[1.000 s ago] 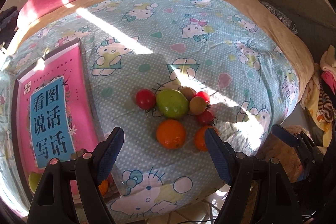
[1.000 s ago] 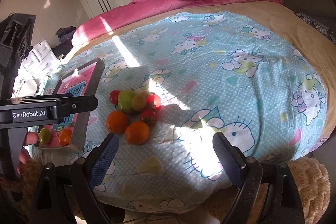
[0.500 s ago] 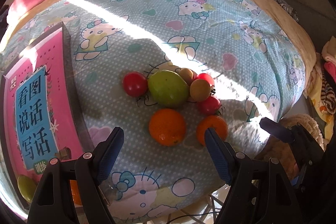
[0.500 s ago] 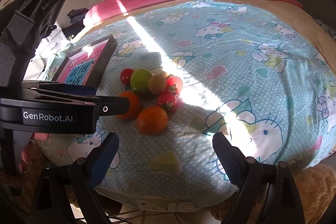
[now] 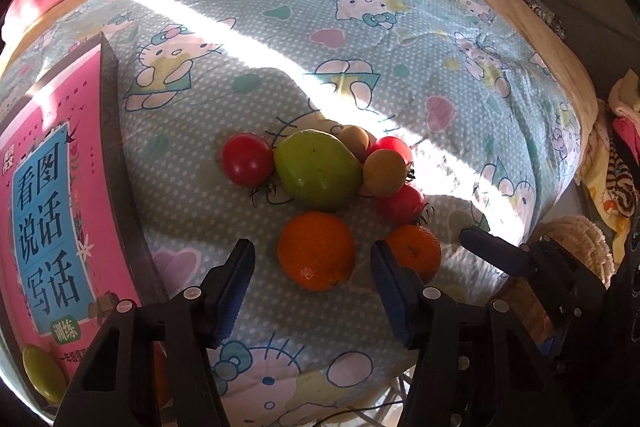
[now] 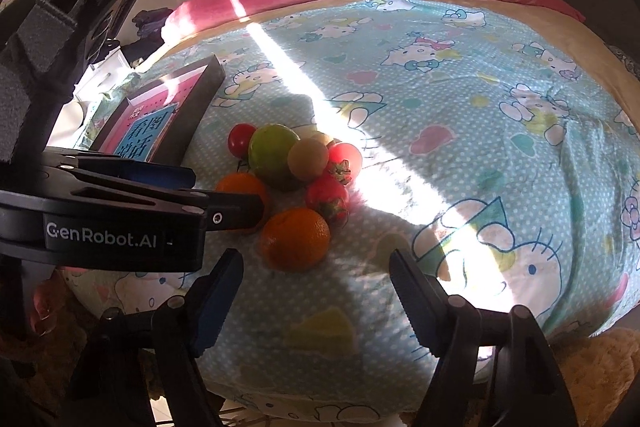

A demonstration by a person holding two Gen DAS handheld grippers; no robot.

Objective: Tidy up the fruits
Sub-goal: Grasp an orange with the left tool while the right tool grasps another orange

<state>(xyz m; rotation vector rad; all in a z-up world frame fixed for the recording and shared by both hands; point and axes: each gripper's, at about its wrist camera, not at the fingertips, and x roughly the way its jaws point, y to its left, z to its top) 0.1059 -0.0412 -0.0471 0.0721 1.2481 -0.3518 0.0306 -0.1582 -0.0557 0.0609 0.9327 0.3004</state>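
Sunlit cartoon-print bedsheet (image 5: 400, 39) carries a fruit cluster near its front edge: a near orange (image 5: 316, 250) sits between the wide-open, empty left gripper (image 5: 312, 283) fingers, with a green mango (image 5: 318, 169) just beyond. Right gripper (image 6: 316, 291), also open and empty, hovers near a second orange (image 6: 295, 238). A pink tray (image 5: 60, 187) lies left.

We see soft printed cloth on the bed (image 5: 400, 75), matt and lightly creased. The tomatoes (image 5: 247, 159) shine smooth and glossy; the oranges (image 5: 316, 251) show a dimpled peel. The book (image 5: 44, 219) has a glossy paper cover. Each hand-held gripper (image 5: 312, 291) looks like matt black plastic with ribbed blue pads (image 5: 236, 291).
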